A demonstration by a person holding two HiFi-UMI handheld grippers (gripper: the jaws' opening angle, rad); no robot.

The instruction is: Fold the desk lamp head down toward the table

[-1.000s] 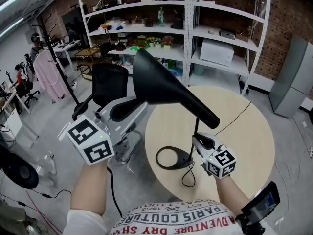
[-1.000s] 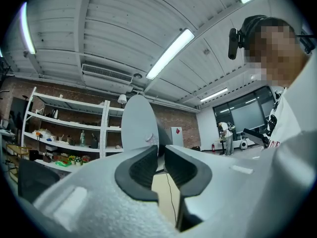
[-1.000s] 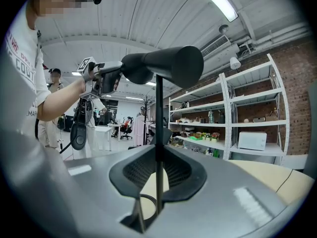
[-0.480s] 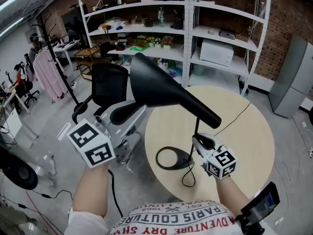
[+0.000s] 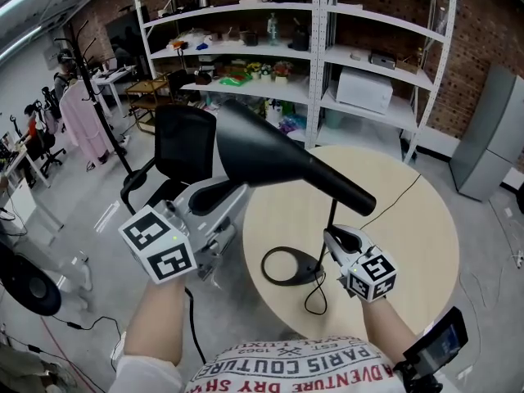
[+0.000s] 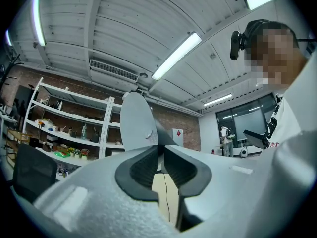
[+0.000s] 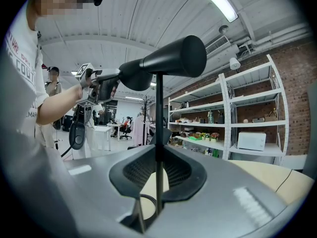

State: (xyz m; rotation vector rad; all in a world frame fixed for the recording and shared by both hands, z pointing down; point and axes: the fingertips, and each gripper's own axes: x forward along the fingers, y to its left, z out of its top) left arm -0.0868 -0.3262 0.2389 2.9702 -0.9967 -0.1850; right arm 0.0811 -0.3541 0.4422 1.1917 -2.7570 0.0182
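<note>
Matte black all over, the desk lamp stands on the round, pale wood tabletop (image 5: 409,236), towards its near left side. Its base (image 5: 288,266) is an open ring lying flat on the tabletop, with a thin black cord (image 5: 315,299) looping off it towards the near edge. A slim straight stem (image 5: 330,219) rises upright from the base.

On top sits the lamp head (image 5: 270,154), a long cone. Its narrow rounded end juts right past the stem, and it widens to a broad mouth on the far left, out beyond the tabletop edge. In the right gripper view the head lies close to level across the stem's top.

My left claw (image 5: 229,193) is clenched on the edge of the wide mouth. In the left gripper view the rim is pinched between the ribbed pads (image 6: 143,166).

My right claw (image 5: 334,237) grasps the stem low down, just above the base, with the rod pressed between both pads.
</note>
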